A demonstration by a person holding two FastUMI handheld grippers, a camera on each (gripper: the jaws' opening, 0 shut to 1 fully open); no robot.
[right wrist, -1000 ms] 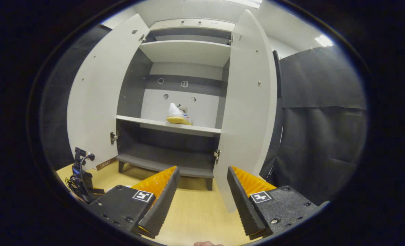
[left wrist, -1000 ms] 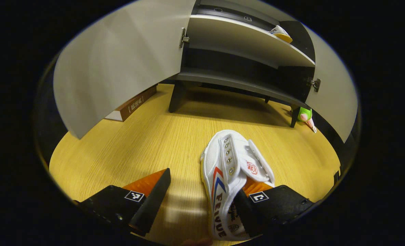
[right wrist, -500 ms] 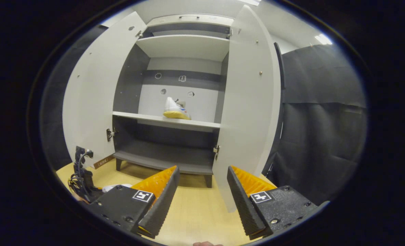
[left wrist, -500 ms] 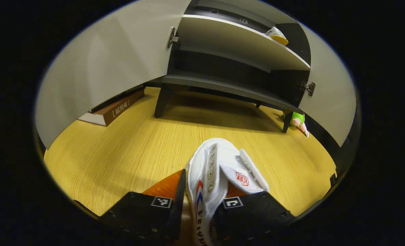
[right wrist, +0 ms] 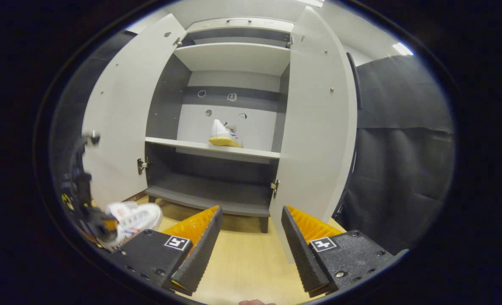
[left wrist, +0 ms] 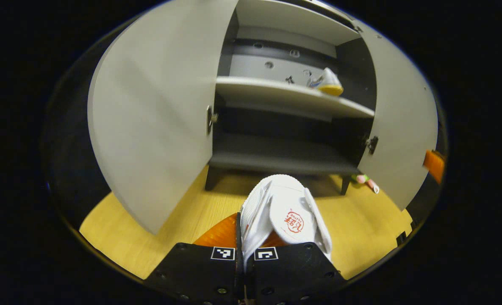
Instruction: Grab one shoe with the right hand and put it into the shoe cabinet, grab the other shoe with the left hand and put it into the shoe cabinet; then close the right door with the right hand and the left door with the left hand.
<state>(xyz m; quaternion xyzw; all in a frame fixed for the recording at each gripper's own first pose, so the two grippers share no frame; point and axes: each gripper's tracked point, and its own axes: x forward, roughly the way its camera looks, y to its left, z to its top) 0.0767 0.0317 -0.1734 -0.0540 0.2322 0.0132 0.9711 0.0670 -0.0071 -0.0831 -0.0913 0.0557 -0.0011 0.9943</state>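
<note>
Shoe [left wrist: 282,214] pinched in left tongs [left wrist: 245,237] — right tongs [right wrist: 251,243] wide, empty.

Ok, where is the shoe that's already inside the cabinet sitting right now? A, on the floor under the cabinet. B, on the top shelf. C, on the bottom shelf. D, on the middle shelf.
D: the stored shoe rests on the middle shelf of the cabinet, while the left gripper holds the other shoe clear of the floor.
</note>
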